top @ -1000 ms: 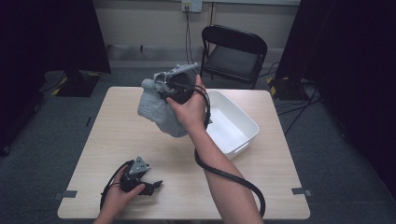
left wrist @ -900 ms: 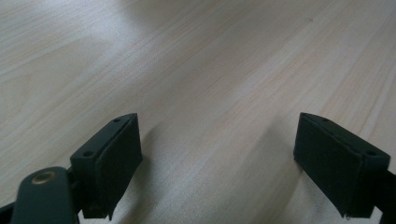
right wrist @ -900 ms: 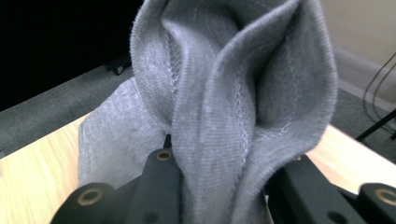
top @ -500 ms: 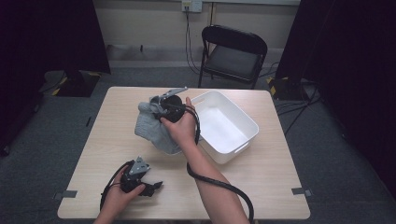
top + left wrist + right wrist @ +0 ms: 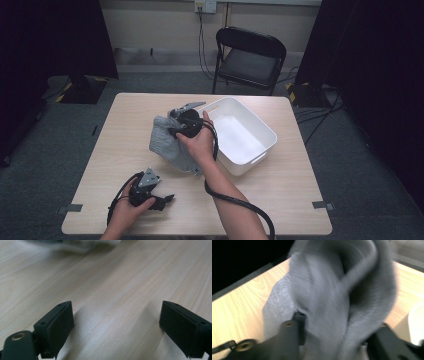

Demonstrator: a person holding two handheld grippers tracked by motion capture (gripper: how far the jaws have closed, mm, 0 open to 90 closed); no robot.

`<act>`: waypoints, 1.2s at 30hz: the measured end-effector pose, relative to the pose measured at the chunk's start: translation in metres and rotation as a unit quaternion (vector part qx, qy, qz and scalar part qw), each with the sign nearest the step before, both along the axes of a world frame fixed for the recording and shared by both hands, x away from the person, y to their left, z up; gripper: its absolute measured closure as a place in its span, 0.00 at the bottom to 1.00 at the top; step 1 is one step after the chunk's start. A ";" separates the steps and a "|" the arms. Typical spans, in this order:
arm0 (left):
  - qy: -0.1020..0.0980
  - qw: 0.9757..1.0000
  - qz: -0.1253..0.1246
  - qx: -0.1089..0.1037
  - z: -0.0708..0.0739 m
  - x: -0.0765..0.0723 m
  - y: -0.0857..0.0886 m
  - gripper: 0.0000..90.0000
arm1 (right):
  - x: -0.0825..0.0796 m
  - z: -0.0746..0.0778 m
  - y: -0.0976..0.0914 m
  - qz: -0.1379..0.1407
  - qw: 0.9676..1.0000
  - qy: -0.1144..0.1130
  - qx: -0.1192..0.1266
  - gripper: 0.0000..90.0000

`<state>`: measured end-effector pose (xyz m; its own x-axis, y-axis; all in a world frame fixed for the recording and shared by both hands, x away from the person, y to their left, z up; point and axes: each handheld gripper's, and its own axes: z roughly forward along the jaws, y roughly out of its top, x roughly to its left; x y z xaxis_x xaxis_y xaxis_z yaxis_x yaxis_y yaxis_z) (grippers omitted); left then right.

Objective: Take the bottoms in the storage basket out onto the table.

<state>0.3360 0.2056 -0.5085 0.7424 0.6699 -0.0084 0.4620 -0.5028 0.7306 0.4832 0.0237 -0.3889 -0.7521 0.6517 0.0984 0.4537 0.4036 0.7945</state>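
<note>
Two claws work over our wooden surface (image 5: 280,200). With the right claw (image 5: 176,131) at centre, we bring a grey cloth (image 5: 165,142) down so that it lies bunched on the surface, just left of a white bin (image 5: 260,135). From the right gripper view, the cloth (image 5: 332,297) hangs between the jaws, which have just been opening; blur keeps us from telling whether the pads press on it. Our left claw (image 5: 167,199) rests near the front left edge, well apart from the cloth, its jaws wide open with nothing between them but bare wood.
</note>
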 end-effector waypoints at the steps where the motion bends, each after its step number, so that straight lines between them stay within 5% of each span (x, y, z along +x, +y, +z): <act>1: -0.002 1.000 0.001 -0.001 0.000 0.000 0.000 0.13 | 0.000 0.000 -0.001 0.003 1.000 -0.001 -0.003 0.56; 6: -0.002 1.000 0.001 -0.001 0.000 0.000 0.000 0.13 | -0.002 0.007 -0.010 -0.004 1.000 -0.009 0.007 0.43; 12: -0.002 1.000 0.001 -0.001 0.000 0.000 0.000 0.13 | -0.008 0.018 -0.027 0.006 1.000 -0.028 0.006 0.41; 36: -0.003 1.000 0.002 -0.001 0.000 0.000 0.000 0.13 | -0.026 0.024 -0.081 0.004 0.999 -0.034 0.007 0.36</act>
